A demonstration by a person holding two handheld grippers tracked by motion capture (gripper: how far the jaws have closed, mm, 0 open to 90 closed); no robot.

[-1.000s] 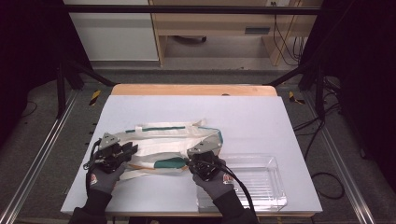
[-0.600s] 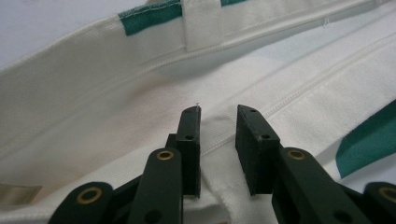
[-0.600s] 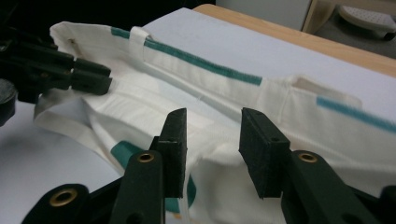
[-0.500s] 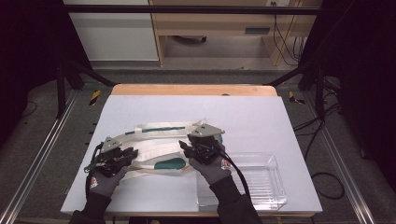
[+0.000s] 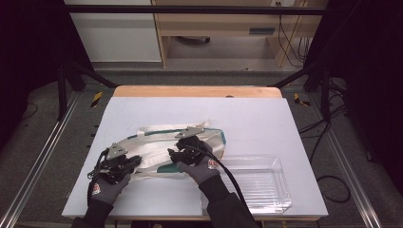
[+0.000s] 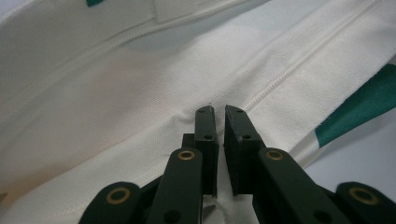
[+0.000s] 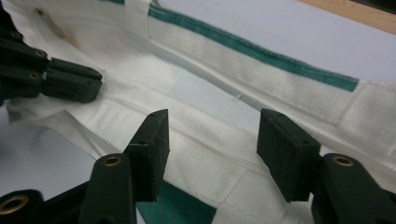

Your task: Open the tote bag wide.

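A white canvas bag (image 5: 157, 142) with green trim lies flat on the table, left of centre. My left gripper (image 5: 133, 162) is at its near left edge. In the left gripper view its jaws (image 6: 217, 112) have just closed onto a fold of the white cloth (image 6: 140, 93) and stand almost together. The right gripper view shows that gripper (image 7: 86, 83) clamped on the bag's rim. My right gripper (image 5: 173, 153) hovers over the bag's middle. Its jaws (image 7: 212, 133) have just been opening and stand wide, with the zip edge (image 7: 205, 140) below them and untouched.
A clear plastic tray (image 5: 256, 185) sits at the near right of the pale table (image 5: 266, 123), close to my right forearm. The table's far side ends in a wooden strip (image 5: 195, 91). Dark frame rails run along both sides.
My right gripper let go, opened its jaws and moved left and away from me over the bag. My left gripper stayed in place and closed on the cloth.
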